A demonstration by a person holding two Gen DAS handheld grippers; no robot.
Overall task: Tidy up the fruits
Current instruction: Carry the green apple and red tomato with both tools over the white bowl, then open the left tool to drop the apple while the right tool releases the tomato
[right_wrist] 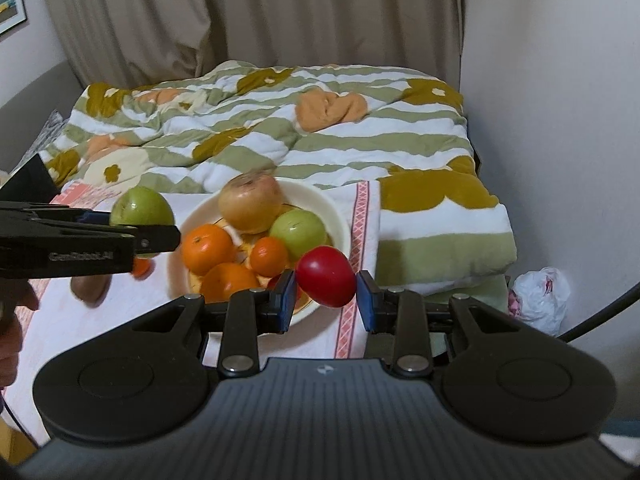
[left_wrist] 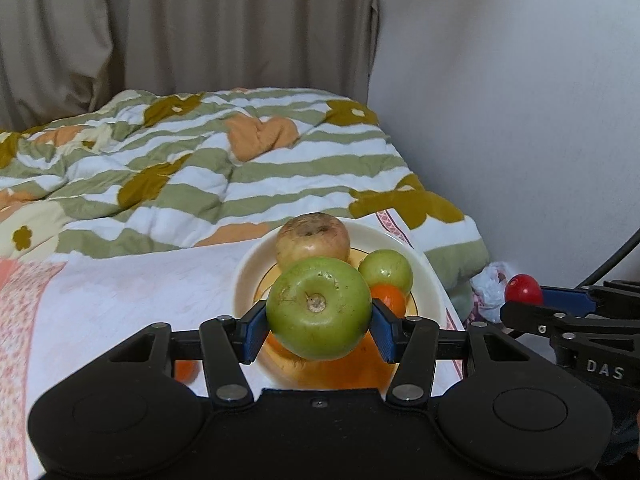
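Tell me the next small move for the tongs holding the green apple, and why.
Probably lower the left tongs toward the bowl and release: they are shut on the green apple, which hangs above the bowl's fruit, and open room shows near the oranges.

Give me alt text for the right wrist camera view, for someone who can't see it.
The right gripper holds a red fruit near a cream bowl of oranges, a green apple and a brown fruit. At left, the left gripper holds another green apple above the cloth-covered table.
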